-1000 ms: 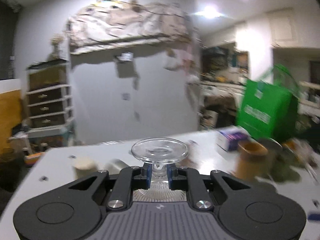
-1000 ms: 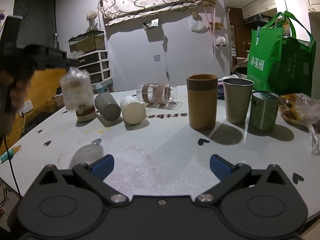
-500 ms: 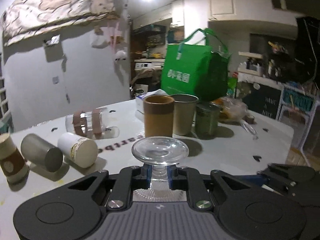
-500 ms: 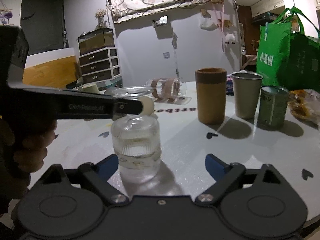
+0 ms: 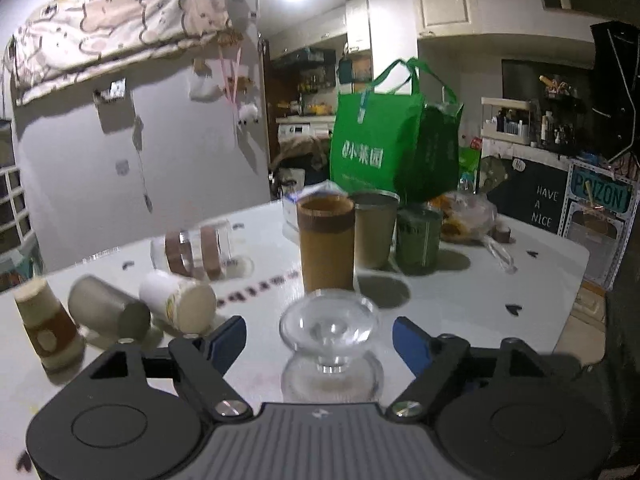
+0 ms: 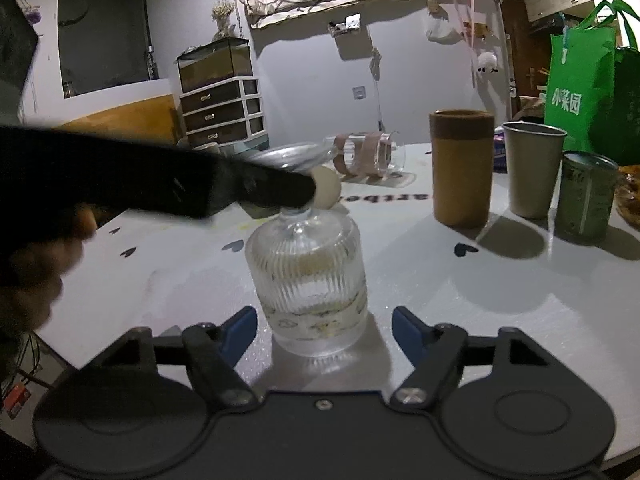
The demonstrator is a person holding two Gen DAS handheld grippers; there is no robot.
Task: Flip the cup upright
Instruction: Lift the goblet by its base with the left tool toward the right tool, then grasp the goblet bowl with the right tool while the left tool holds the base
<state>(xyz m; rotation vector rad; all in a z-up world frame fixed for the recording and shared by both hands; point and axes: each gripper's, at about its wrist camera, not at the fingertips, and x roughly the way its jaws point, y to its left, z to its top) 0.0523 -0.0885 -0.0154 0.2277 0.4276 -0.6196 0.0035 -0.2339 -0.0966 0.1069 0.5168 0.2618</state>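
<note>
The white table (image 6: 500,300) is crowded with cups, and the ribbed glass cup (image 6: 307,284) is seen standing on it mouth-down, stem and foot on top. The left gripper (image 5: 320,338) is spread wide around the foot – nothing gripped. The right gripper (image 6: 325,330) is held open too, cup just between its fingers, untouched

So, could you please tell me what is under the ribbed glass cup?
The ribbed glass cup stands mouth down on the white table, foot up. Through its wall only faint yellowish marks show; whether anything lies inside cannot be told.
</note>
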